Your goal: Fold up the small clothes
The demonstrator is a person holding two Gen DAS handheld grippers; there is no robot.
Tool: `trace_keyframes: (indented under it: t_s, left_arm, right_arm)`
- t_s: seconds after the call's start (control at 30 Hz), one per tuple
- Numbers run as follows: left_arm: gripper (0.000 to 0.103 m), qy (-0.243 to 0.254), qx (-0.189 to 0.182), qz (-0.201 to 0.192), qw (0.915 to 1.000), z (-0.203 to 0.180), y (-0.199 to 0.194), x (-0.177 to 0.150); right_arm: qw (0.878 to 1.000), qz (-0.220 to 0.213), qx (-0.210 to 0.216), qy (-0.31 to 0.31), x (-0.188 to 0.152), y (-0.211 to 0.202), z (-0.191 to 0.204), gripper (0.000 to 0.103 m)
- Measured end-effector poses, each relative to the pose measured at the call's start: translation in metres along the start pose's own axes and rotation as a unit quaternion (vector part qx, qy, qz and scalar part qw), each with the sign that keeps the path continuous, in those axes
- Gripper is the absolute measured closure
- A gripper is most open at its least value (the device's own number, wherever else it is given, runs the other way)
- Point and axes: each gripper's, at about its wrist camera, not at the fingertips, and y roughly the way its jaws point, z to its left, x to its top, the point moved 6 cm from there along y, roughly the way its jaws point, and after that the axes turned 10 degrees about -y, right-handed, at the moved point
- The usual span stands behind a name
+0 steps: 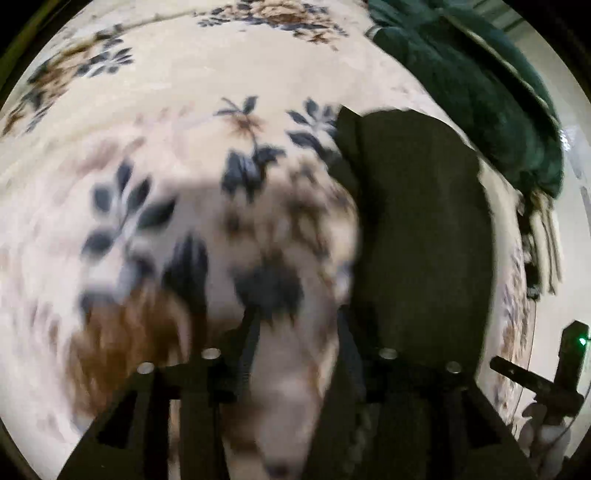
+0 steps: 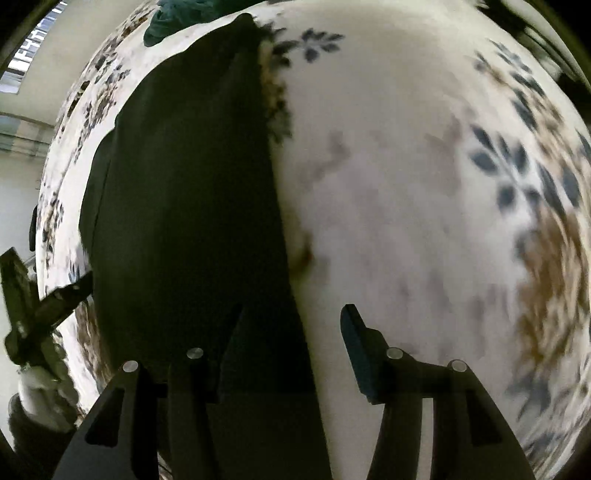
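A dark folded garment point(image 1: 417, 229) lies flat on a cream bedspread with blue and brown flowers point(image 1: 177, 122). In the left wrist view it lies to the right of my left gripper point(image 1: 297, 321), whose fingers stand apart and empty over the bedspread; the right finger sits at the cloth's near edge. In the right wrist view the same dark garment point(image 2: 184, 206) fills the left half. My right gripper point(image 2: 291, 321) is open, its left finger point(image 2: 232, 343) over the cloth and its right finger point(image 2: 356, 339) over the bedspread point(image 2: 406, 166). Both views are motion-blurred.
A heap of dark green clothes point(image 1: 476, 85) lies at the bed's far right edge, and shows at the top left of the right wrist view point(image 2: 166, 18). The other gripper's handle shows at each view's edge point(image 1: 546, 373) point(image 2: 33, 306). Pale floor lies beyond the bed.
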Motion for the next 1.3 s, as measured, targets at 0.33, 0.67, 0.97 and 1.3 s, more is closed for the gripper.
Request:
trace_keyframes:
  t_s: [0.33, 0.67, 0.97, 1.3]
  left_arm:
    - [0.042, -0.01, 0.049, 0.026, 0.9984, 0.023, 0.026, -0.084]
    - [0.044, -0.025, 0.018, 0.067, 0.9972, 0.033, -0.037, -0.21]
    - [0.094, -0.021, 0.087, 0.054, 0.9945, 0.04, -0.014, -0.285]
    - [0.098, -0.032, 0.054, -0.015, 0.9979, 0.059, -0.086, -0.274]
  right_arm:
    - [0.998, 0.038, -0.013, 0.048, -0.138, -0.016, 0.013, 0.049]
    - [0.992, 0.087, 0.01, 0.087, -0.249, -0.008, 0.02, 0.049]
    - [0.99, 0.11, 0.039, 0.076, -0.314, 0.029, 0.049, 0.059]
    - [0.997, 0.076, 0.008, -0.006, -0.326, 0.006, 0.081, 0.096]
